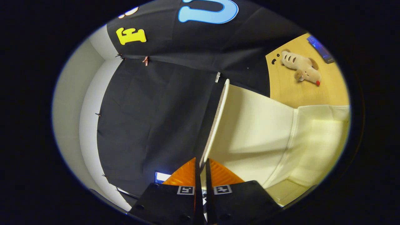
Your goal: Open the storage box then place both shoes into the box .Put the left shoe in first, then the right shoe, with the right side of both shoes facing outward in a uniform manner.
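The storage box fills the right half of the frame, its pale inside open toward you, and its lid stands raised on edge down the centre, running to your fingers. At the bottom centre your gripper has its fingers closed on the lid's edge, gripping it between them. You appear to be mid-opening: the lid is up, not yet laid back. Next, swing it fully clear and release so it stays open, before fetching the left shoe. On the wooden table, upper right, lies a plush toy.
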`<state>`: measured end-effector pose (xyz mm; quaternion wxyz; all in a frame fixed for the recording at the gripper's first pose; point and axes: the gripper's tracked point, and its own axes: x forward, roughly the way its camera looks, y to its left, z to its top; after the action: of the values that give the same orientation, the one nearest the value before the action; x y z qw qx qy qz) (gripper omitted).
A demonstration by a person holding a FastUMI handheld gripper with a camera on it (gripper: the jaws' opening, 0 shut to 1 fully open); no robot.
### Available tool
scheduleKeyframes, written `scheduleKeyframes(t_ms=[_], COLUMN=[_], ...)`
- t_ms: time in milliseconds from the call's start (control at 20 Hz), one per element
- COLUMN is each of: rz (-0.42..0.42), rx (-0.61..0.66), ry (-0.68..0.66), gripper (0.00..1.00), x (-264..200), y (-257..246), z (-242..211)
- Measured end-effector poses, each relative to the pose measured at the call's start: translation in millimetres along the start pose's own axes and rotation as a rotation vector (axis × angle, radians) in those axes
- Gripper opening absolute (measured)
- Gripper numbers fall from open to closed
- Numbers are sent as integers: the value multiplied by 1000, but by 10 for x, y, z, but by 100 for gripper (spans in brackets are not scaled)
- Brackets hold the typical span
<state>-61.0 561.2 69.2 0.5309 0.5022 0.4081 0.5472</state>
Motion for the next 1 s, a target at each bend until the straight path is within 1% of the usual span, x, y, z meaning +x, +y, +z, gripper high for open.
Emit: scheduleKeyframes(t_ms=[100,150,200,400,600,650,850,1000], rz=[-6,-9,-12,15,-22,-31,-55,-109], rx=[2,3,8,30,3,3,14,-4], ry=[8,11,14,11,-6,-17,-40,-55], gripper=[9,14,14,53,93,96,96,96], x=[123,176,200,244,203,173,-72,-396], y=[-34,-40,-77,-42,-225,-255,-346,-499], z=[-7,-1,9,70,124,138,163,174])
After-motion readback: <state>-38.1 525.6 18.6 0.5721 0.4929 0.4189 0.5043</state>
